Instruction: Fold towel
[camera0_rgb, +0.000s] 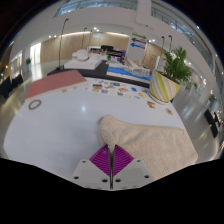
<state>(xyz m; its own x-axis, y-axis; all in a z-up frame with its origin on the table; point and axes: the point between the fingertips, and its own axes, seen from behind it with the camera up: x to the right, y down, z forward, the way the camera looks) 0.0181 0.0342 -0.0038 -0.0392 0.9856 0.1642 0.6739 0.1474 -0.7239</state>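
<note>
A beige towel (150, 140) lies on the white table (60, 125), spreading ahead and to the right of my gripper (110, 158). Its near edge runs in between my fingers. The two magenta pads (120, 159) meet with no gap, pinching the towel's edge. A rounded fold of the towel rises just beyond the fingertips.
A red flat sheet (55, 82) lies at the table's far left, with a small ring (35, 104) near it. Several small objects (120, 89) sit along the far edge. A striped cushion (164, 87) and a potted plant (178, 64) stand at the far right.
</note>
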